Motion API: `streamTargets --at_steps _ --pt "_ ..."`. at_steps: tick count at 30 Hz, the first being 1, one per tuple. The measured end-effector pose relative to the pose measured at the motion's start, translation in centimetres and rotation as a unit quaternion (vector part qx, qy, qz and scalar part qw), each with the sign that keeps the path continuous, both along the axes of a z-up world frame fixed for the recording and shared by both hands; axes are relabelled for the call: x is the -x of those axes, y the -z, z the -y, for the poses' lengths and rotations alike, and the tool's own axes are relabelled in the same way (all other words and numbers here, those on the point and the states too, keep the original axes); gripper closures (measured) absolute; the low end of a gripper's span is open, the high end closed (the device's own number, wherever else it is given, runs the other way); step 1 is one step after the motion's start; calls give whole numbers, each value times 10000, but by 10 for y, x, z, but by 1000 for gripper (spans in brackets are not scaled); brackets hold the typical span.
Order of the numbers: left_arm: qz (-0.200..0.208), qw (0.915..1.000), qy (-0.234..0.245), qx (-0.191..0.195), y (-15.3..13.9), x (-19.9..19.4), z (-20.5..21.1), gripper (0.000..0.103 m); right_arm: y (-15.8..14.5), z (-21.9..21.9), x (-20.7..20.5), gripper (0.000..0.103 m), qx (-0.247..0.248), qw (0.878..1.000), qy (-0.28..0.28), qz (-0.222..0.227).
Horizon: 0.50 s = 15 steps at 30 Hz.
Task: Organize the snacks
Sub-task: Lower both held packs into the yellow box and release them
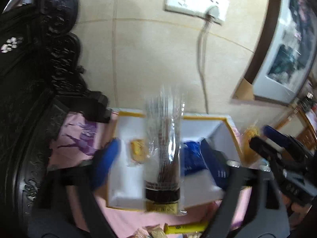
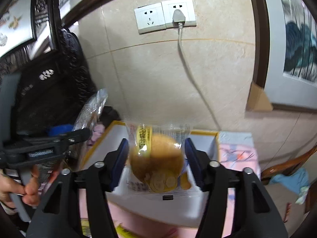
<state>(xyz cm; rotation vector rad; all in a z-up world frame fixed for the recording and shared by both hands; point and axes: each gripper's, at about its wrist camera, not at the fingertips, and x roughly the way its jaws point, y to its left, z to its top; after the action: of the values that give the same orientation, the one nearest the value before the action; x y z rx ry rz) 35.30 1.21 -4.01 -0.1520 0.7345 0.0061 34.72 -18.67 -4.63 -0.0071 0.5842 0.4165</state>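
In the left wrist view my left gripper point(image 1: 158, 158) has its fingers spread wide. A clear, dark-bottomed snack packet point(image 1: 162, 158) hangs between them above a white box with a yellow rim point(image 1: 228, 123); contact is blurred. The box holds a yellow wrapped snack point(image 1: 138, 150) and a blue packet point(image 1: 193, 156). In the right wrist view my right gripper point(image 2: 156, 156) has a wrapped round bun point(image 2: 158, 158) between its blue pads over the same box point(image 2: 204, 132), with small gaps at both sides. The other gripper point(image 2: 59, 138) with its packet point(image 2: 91, 107) is at the left.
The box stands on a pink patterned cloth point(image 1: 79, 138) against a tiled wall with a socket and cable point(image 2: 178, 19). Dark carved furniture point(image 1: 29, 99) is at the left. Loose yellow snack packets point(image 1: 186, 228) lie near the front edge. Framed pictures point(image 1: 287, 49) lean at the right.
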Motion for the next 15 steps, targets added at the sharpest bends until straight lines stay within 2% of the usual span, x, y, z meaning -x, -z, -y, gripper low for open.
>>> streamTargets --at_steps 3,6,10,15 --pt "265 9996 6 -4 -11 13 -4 6 -3 10 5 30 -43 9999 -109 118" --pt "264 9996 -25 -21 -14 27 -6 5 6 21 15 30 79 9998 -181 -16" --pt "91 9999 -38 -39 -2 55 -7 4 33 42 40 30 378 9981 -179 -453" --pt "-236 9993 22 -284 29 99 -2 4 83 77 92 30 624 9921 -170 -1070"
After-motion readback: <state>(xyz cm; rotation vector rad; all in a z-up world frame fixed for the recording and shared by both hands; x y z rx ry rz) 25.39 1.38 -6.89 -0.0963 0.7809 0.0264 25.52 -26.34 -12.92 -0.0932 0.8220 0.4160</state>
